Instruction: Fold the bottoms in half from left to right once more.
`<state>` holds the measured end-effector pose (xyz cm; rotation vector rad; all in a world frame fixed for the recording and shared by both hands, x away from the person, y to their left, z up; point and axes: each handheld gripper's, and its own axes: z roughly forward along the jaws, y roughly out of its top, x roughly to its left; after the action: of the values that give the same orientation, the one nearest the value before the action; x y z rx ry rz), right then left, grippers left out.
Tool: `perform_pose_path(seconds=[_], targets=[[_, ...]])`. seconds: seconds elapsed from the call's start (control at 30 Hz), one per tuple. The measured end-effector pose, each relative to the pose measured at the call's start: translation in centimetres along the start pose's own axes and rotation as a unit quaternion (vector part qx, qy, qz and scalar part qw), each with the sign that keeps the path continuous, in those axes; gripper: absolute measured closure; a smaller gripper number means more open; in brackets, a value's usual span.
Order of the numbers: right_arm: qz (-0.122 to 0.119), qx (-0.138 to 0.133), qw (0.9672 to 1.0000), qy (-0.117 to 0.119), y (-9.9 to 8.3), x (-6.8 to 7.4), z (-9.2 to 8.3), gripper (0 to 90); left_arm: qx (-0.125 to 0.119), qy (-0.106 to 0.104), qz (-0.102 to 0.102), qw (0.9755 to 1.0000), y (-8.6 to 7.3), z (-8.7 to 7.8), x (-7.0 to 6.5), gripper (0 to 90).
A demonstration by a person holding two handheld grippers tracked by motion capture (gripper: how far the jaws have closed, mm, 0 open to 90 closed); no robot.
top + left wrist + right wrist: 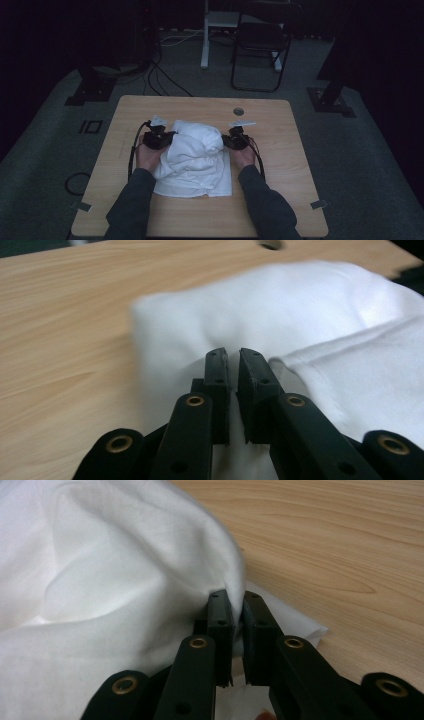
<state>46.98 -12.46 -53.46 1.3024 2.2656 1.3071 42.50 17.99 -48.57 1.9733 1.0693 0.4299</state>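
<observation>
Two black grippers pinched one soft, rumpled white cloth (196,157) at mid-tabletop (280,150): left gripper (233,360) and right gripper (237,602) each nearly closed on a fold. Its bunched mound rose toward the far edge, flat hem nearer the person.

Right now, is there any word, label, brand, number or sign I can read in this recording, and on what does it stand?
None: no view carries readable text.
White cloth: plain, no print or tag showing.
Wooden table: bare grain, no label.
Left tongs and right tongs: black, no marking, both pinching the cloth.
Floor marks: outlined shapes, no letters.
</observation>
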Motion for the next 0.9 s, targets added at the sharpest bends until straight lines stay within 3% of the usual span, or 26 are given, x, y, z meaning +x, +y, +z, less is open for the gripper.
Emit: perform_pose_path(seconds=[0.03, 0.13, 0.23, 0.4, 0.47, 0.53, 0.63, 0.77, 0.87, 0.9], targets=[[-0.001, 0.002, 1.0, -0.002, 0.0, 0.0, 0.0, 84.1, -0.007, -0.005, 0.005, 0.9999, 0.0, -0.2, -0.4, 83.1], [0.0, 0.003, 1.0, -0.001, -0.1, 0.0, 0.1, 83.2, -0.026, -0.045, 0.024, 0.9984, 0.0, -0.8, -1.7, 81.9], [-0.002, 0.006, 1.0, -0.003, -0.1, 0.1, 0.2, 82.3, 0.014, -0.044, 0.056, 0.9974, -0.3, 0.5, -3.1, 79.9], [-0.005, 0.013, 0.9998, -0.012, -0.1, -0.1, 0.0, 75.8, 0.012, -0.073, 0.005, 0.9973, -1.7, 1.9, -3.0, 79.3], [-0.005, 0.014, 0.9997, -0.017, -0.1, -0.3, -0.3, 72.2, 0.013, -0.077, 0.007, 0.9969, -2.1, 1.9, -3.4, 79.1], [0.0, 0.014, 0.9997, -0.02, -0.1, -0.5, -0.7, 66.4, 0.018, -0.068, 0.021, 0.9973, -2.4, 2.1, -3.9, 78.9], [-0.003, 0.009, 0.9994, -0.032, 0.0, -0.3, -1.9, 59.2, 0.02, -0.061, 0.021, 0.9977, -2.5, 2.3, -4.2, 78.8], [-0.03, -0.01, 0.9985, -0.044, 0.3, 0.5, -4.2, 53.2, 0.02, -0.063, 0.019, 0.9976, -2.5, 2.3, -4.0, 78.6], [-0.036, -0.023, 0.9982, -0.043, 0.4, 1.0, -5.6, 51.0, 0.019, -0.064, 0.018, 0.9976, -2.5, 2.3, -4.0, 78.0], [-0.048, -0.044, 0.9973, -0.035, 0.6, 1.7, -7.4, 48.7, 0.02, -0.063, 0.018, 0.9976, -2.4, 2.3, -4.1, 76.9]])
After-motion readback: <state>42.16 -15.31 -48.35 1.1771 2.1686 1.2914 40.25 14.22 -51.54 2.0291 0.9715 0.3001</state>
